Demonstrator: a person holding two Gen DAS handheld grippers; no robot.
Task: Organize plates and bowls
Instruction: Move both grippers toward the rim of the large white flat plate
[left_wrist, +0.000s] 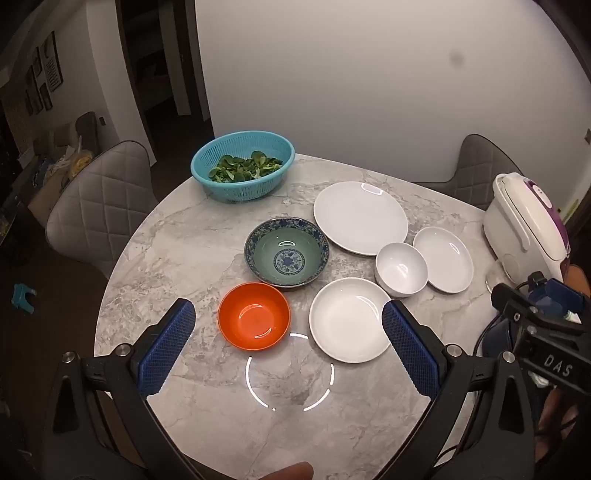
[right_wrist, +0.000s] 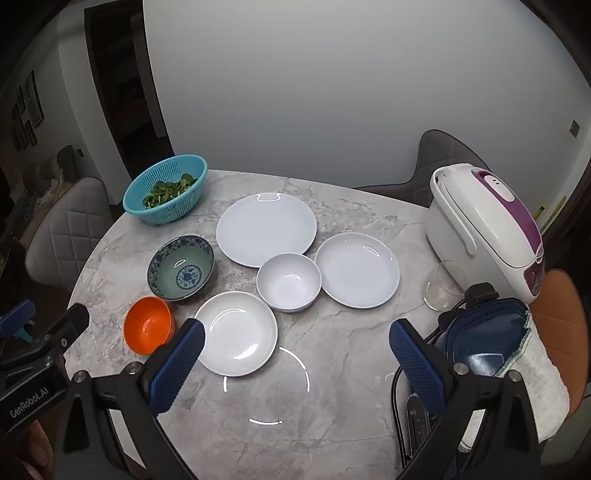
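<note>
Nothing is stacked yet, so I think the job is only starting. Both sets of tongs, the left tongs (left_wrist: 288, 330) and the right tongs (right_wrist: 297, 341), hang wide apart over the round grey marble surface (left_wrist: 207, 413), and they hold nothing.

The dishes sit spread out in the middle of the surface. From the left camera, the shiny orange bowl (left_wrist: 254, 315) is closest, at 6 o'clock in the group. The deep blue-patterned bowl with a green inside (left_wrist: 287, 252) is just behind it. The smooth white shallow plate (left_wrist: 349, 319) lies at 4 o'clock. The small white bowl (left_wrist: 402, 269) touches the small white plate (left_wrist: 443, 259) at 3 o'clock, and the big flat white plate (left_wrist: 361, 217) is at 1 o'clock.

Next, I think one tong should pinch a thin rim (slippery, so grip firmly) and nest bowls together.
</note>
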